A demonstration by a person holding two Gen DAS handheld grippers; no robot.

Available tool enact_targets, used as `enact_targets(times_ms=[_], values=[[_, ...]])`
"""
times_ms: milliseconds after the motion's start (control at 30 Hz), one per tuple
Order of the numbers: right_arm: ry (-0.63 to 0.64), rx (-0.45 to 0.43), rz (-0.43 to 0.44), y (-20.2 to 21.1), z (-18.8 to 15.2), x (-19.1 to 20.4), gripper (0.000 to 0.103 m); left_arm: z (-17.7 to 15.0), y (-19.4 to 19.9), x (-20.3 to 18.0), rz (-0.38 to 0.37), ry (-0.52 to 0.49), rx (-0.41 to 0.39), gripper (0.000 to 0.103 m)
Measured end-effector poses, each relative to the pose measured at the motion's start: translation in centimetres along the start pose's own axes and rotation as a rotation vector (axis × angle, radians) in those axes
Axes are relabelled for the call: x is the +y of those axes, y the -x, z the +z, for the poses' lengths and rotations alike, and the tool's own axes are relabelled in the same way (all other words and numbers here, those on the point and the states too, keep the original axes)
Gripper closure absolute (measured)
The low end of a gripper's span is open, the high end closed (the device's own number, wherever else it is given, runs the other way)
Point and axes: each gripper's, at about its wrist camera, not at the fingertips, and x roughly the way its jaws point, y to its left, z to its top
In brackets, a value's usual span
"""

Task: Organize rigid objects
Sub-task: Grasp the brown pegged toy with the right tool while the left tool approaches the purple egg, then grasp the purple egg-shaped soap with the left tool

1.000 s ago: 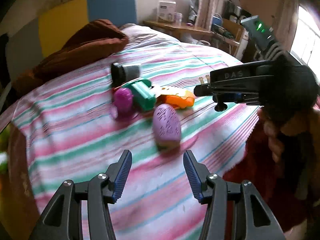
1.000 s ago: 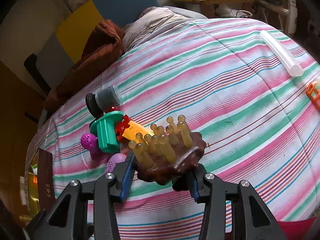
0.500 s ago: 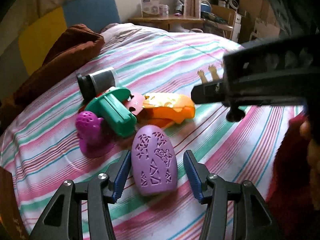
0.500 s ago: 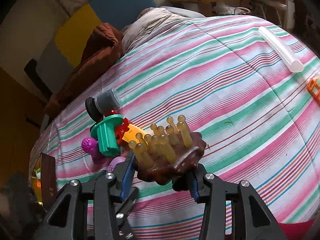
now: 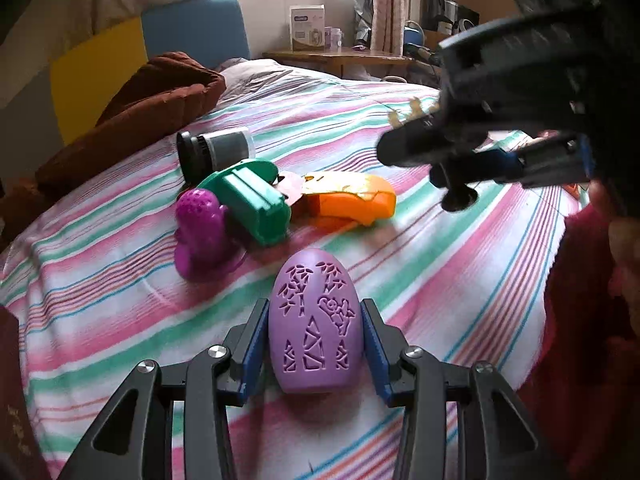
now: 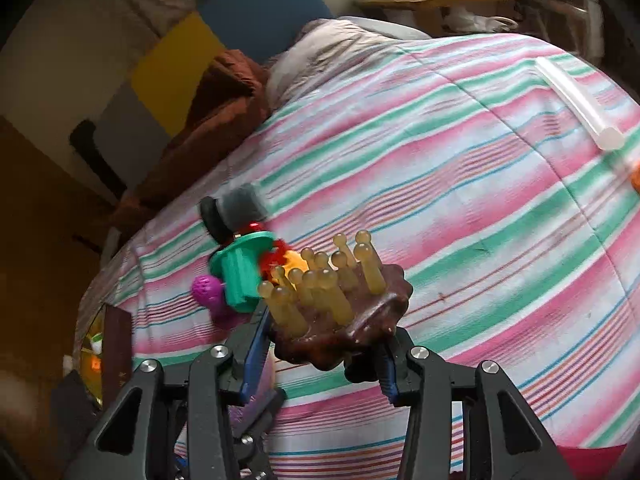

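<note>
On the striped bed (image 5: 460,280) there lay one lilac egg-shaped shell with cut-out patterns (image 5: 316,324), one magenta knobbed toy (image 5: 202,232), one green plastic piece (image 5: 252,196), one orange piece (image 5: 352,200) and one grey-and-black cylinder (image 5: 212,150). Off toward the far side there was one long clear tube (image 6: 576,100). Two claws were about, a left claw (image 5: 316,344) and a right claw (image 6: 322,348), along with one brown massager with amber prongs (image 6: 336,300), one crumpled brown blanket (image 5: 132,112) and one white box (image 5: 306,28).
</note>
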Motion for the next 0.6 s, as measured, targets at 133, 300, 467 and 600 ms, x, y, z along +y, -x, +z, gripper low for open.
enact_targets(times_ms=[133,300,467,600], values=[[0.072,-0.004,0.007,0.1,-0.3,1.4,0.056,-0.9,0.9,0.4,-0.009,0.022,-0.008,0.059],[0.162,-0.010,-0.021,0.0,-0.8,3.0,0.056,-2.0,1.8,1.1,-0.021,0.059,-0.018,0.059],[0.216,-0.001,-0.039,-0.4,-1.2,3.8,0.056,-2.9,2.5,1.3,-0.024,0.069,-0.027,0.059],[0.256,-0.005,-0.040,-0.4,-1.4,4.3,0.056,-3.6,3.4,1.8,-0.037,0.102,-0.030,0.059]])
